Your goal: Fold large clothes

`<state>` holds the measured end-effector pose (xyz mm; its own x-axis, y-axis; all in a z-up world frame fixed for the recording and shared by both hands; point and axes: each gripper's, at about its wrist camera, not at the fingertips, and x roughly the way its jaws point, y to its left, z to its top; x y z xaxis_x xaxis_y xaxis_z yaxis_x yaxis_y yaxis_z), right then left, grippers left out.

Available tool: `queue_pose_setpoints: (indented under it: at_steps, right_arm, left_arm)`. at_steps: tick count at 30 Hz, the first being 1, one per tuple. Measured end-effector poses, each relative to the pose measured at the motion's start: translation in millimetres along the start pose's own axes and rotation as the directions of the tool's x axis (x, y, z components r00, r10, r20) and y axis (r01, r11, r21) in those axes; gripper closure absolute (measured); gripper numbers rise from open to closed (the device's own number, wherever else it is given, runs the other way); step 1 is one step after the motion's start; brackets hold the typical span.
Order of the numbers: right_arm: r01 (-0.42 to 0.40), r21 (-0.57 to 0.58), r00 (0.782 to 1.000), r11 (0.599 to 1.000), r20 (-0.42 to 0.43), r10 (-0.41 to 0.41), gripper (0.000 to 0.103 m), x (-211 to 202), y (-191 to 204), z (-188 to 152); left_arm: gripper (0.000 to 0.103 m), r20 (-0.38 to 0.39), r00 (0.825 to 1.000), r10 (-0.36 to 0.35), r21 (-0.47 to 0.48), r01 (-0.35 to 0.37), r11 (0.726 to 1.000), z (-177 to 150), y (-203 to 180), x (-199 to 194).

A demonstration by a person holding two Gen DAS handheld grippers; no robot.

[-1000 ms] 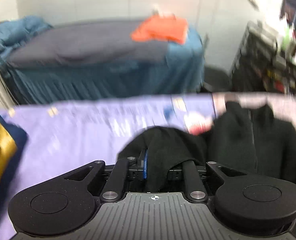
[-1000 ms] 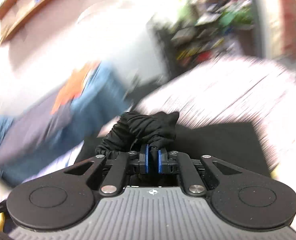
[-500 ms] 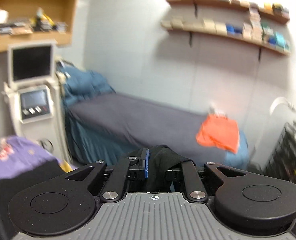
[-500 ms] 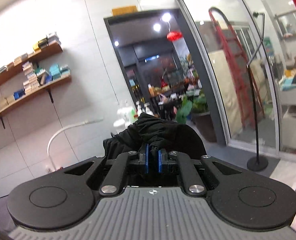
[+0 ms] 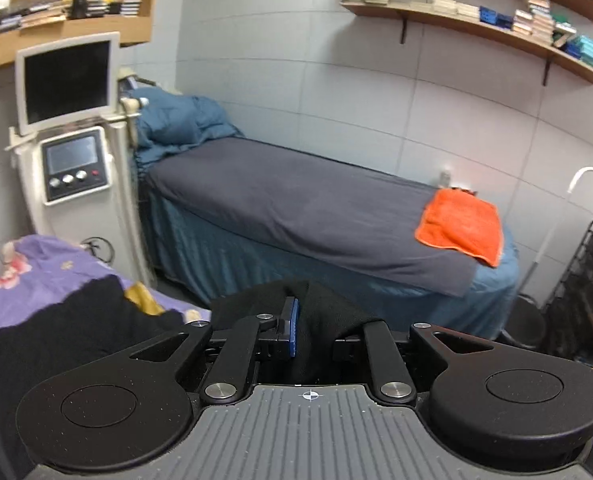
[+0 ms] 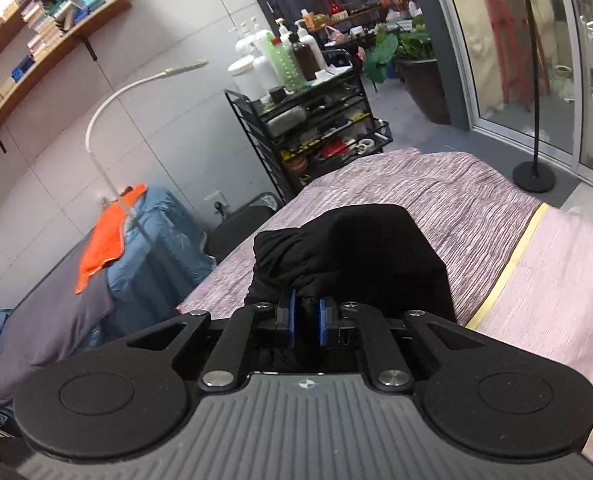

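Two grippers hold one black garment [image 6: 376, 248], each at a different part of it. The left gripper [image 5: 320, 332] has a thick bunch of the black cloth between its jaws; the blue pad shows on one side and the other is covered by the fabric, so it is closed on the cloth. The right gripper [image 6: 306, 316] has a thinner, gathered bunch between its two blue pads, and its jaws are opening a little while the cloth is between them.

In the right wrist view the garment hangs and bunches in front of the gripper, above the striped pink bed cover [image 6: 476, 208]. In the left wrist view more black cloth [image 5: 68, 328] lies low at the left, over a purple flowered sheet [image 5: 44, 260]; I cannot tell if it is the same garment.

I judge the garment to be soft, limp and rather light, with some bulk, since it wrinkles into deep folds at the pads. It will not keep any shape, so it will sag between the two holding points. Better places to take it are the edges or corners, such as shoulders or hem, with a single layer in each gripper, so that it spreads flat when pulled apart. A thick bunch may slip out unevenly.
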<state>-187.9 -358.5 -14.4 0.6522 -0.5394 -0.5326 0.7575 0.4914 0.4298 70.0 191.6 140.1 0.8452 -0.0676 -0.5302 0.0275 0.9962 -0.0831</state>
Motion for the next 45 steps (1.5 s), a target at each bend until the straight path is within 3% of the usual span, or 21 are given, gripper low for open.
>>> queue_pose_setpoints:
  at_steps: [4,8,12,15,22,24,26,27,28,29,30,31,32,33,35,37,39,42,45]
  right_arm:
    - [-0.061,-0.021,0.993,0.998,0.098,0.063,0.09,-19.4,17.8,48.2]
    - [-0.149,-0.038,0.955,0.988,0.255,0.154,0.091,-53.4,43.7,123.1]
    - [-0.163,-0.141,0.902,0.976,0.38,0.206,0.091,-83.3,75.5,177.3]
    - [-0.19,-0.153,0.861,0.97,0.45,0.239,0.092,-93.5,88.0,214.2]
    - [-0.221,-0.238,0.778,0.946,0.542,0.318,0.092,-114.6,132.6,281.8]
    - [-0.235,-0.238,0.801,0.942,0.502,0.327,0.091,-104.8,142.5,293.7]
    - [-0.25,-0.207,0.847,0.946,0.426,0.317,0.085,-80.3,146.7,295.3]
    - [-0.239,-0.199,0.88,0.95,0.37,0.298,0.076,-64.4,147.4,289.5]
    - [-0.225,-0.2,0.91,0.954,0.307,0.279,0.057,-46.2,146.2,277.4]
    - [-0.21,-0.203,0.93,0.956,0.262,0.26,0.041,-30.1,145.2,262.4]
    - [-0.191,-0.219,0.947,0.957,0.216,0.238,0.012,-14.6,143.5,242.3]
    - [-0.169,-0.249,0.963,0.954,0.164,0.214,0.003,1.8,142.3,220.7]
    - [-0.143,-0.277,0.975,0.95,0.123,0.183,0.006,16.3,139.7,196.4]
    - [-0.126,-0.308,0.985,0.943,0.076,0.157,0.011,27.6,135.5,170.2]
    - [-0.132,-0.361,0.991,0.923,-0.037,0.128,0.011,48.3,122.6,115.8]
    - [-0.123,-0.372,0.986,0.92,-0.149,0.072,0.011,65.1,103.0,63.4]
    - [-0.12,-0.335,0.968,0.935,-0.249,0.035,0.011,73.5,75.6,12.7]
    - [-0.177,-0.28,0.931,0.943,-0.359,0.068,0.019,71.0,46.4,-47.3]
    - [-0.256,-0.253,0.892,0.933,-0.433,0.127,0.019,53.4,31.6,-99.8]
  left_arm:
    - [0.047,0.091,0.992,-0.086,0.042,0.082,0.996,30.1,-16.0,-28.5]
    - [0.047,0.191,0.96,-0.203,0.066,0.194,0.979,71.6,-32.9,-78.1]
    - [0.046,0.3,0.913,-0.278,0.059,0.273,0.96,105.2,-42.0,-126.8]
    - [0.046,0.374,0.874,-0.311,0.08,0.304,0.949,127.4,-47.7,-167.8]
    - [0.046,0.511,0.777,-0.369,0.155,0.339,0.928,170.5,-57.2,-244.5]
    - [0.046,0.513,0.785,-0.348,0.153,0.315,0.937,181.6,-58.6,-242.1]
    - [0.045,0.466,0.83,-0.307,0.125,0.281,0.951,182.8,-54.7,-215.9]
    - [0.045,0.427,0.863,-0.269,0.128,0.236,0.963,179.6,-54.7,-195.3]
    - [0.039,0.379,0.9,-0.217,0.137,0.177,0.975,170.9,-52.4,-166.4]
    - [0.025,0.325,0.932,-0.159,0.145,0.117,0.982,161.5,-51.5,-139.0]
    - [0.013,0.262,0.96,-0.095,0.142,0.059,0.988,147.1,-46.4,-108.3]
    - [0.006,0.187,0.981,-0.051,0.118,0.03,0.993,129.5,-36.4,-76.7]
    - [0.0,0.1,0.995,-0.013,0.087,0.004,0.996,111.2,-22.5,-47.2]
    - [0.0,0.002,1.0,0.02,0.061,-0.02,0.998,88.7,-10.2,-16.8]
    - [0.0,-0.14,0.987,0.074,0.018,-0.072,0.997,40.5,21.2,18.7]
    - [0.0,-0.273,0.957,0.094,0.017,-0.093,0.996,-7.7,40.9,44.7]
    - [0.0,-0.374,0.919,0.121,0.041,-0.114,0.993,-52.3,55.4,53.6]
    - [0.0,-0.435,0.893,0.115,0.099,-0.079,0.992,-91.9,59.5,43.4]
    - [0.0,-0.447,0.893,0.06,0.137,0.002,0.991,-118.0,52.0,18.9]
